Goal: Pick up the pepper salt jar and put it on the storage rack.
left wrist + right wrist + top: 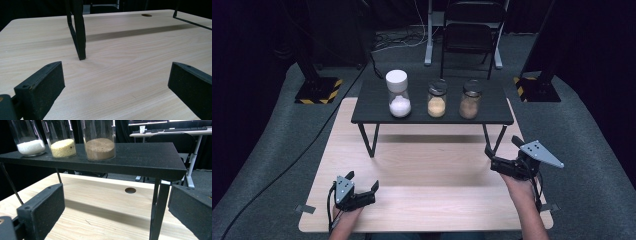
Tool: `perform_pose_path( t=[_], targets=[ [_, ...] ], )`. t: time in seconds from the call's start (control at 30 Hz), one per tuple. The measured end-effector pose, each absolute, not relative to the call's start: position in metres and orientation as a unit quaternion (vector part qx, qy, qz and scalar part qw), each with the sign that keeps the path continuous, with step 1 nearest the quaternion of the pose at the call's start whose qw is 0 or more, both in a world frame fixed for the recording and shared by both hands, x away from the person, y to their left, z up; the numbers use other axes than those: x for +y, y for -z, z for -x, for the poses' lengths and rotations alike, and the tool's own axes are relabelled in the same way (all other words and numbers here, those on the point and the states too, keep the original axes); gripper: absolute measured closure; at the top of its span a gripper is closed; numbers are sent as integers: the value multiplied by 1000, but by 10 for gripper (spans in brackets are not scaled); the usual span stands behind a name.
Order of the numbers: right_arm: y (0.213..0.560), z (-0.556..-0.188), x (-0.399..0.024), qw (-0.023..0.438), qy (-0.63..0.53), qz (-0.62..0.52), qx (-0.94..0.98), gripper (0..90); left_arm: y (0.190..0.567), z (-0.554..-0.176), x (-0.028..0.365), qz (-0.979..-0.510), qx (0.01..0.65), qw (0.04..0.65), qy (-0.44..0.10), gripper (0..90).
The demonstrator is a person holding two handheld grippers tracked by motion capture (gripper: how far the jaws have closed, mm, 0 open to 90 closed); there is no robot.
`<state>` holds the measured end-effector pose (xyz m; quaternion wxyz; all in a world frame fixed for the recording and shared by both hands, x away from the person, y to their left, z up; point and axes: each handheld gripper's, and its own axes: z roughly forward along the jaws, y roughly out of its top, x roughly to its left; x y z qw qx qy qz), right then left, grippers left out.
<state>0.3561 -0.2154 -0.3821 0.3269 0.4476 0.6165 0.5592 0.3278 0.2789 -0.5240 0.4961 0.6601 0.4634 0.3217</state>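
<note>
Three glass jars stand in a row on a small black shelf [377, 107]. The left jar [399, 95] has a white lid and white grains. The middle jar [437, 100] holds yellow grains [63, 147], and the right jar [470, 100] holds brown powder [100, 148]. My left gripper [362, 182] rests open near the wooden table's front left, empty. My right gripper [501, 150] is open by the shelf's right leg [157, 212], holding nothing.
The shelf stands on thin black legs [78, 32] on a light wooden table [427, 200]. A round hole [130, 190] is in the tabletop. A black chair [472, 35] and stand bases with yellow-black tape [319, 90] sit behind on grey carpet.
</note>
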Motion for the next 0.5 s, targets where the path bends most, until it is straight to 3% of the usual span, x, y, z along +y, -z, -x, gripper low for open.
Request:
perform_pose_path(
  t=[0.5],
  targets=[
    [408, -352, -221, 332, -538, -461, 622, 1, 524, -328, 279, -660, 462, 496, -322, 3]
  ],
)
